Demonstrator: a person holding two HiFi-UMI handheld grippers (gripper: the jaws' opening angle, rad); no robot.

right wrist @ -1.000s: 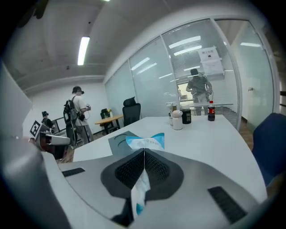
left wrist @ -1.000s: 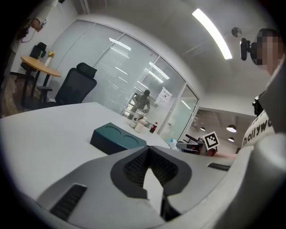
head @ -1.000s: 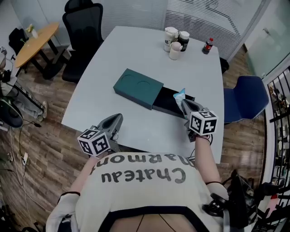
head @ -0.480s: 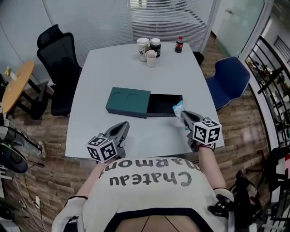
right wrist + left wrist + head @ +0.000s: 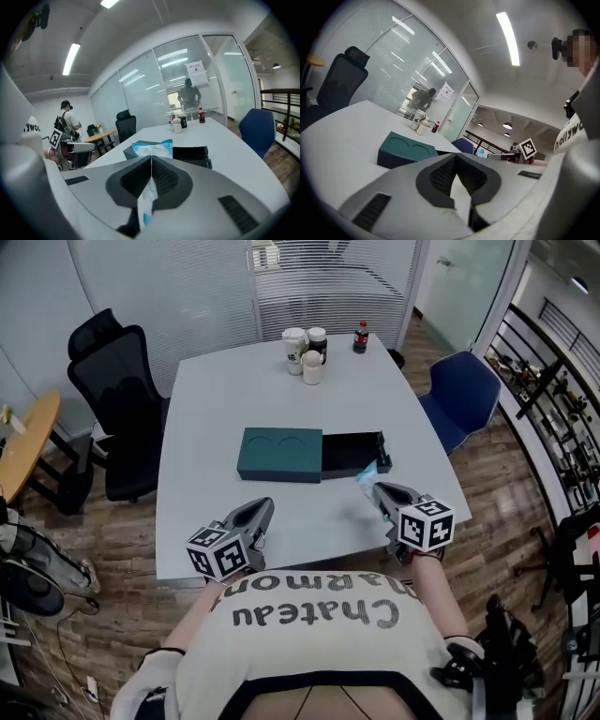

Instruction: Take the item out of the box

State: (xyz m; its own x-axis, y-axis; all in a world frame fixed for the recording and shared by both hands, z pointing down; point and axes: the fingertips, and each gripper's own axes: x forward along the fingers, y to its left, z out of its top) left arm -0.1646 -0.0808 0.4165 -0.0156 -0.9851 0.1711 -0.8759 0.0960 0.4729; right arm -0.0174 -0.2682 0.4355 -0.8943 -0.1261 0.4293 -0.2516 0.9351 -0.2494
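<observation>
Glass-walled office, pale table (image 5: 216, 418) in the middle. Green box (image 5: 279, 454) lying mid-table, black tray (image 5: 354, 452) slid out to its right, inside too dark to make out. Right gripper (image 5: 377, 490) clamped on a blue-and-white packet (image 5: 367, 474), held just beside the tray's near corner, lower part buried between the jaws. Possibly wipes, print too small to read. Left gripper (image 5: 266, 506) pressed together, nothing in it, over the near edge. Cups (image 5: 305, 345) and a cola bottle (image 5: 361, 336) at the far end. Black chair (image 5: 117, 381) left, blue chair (image 5: 461, 395) right.
</observation>
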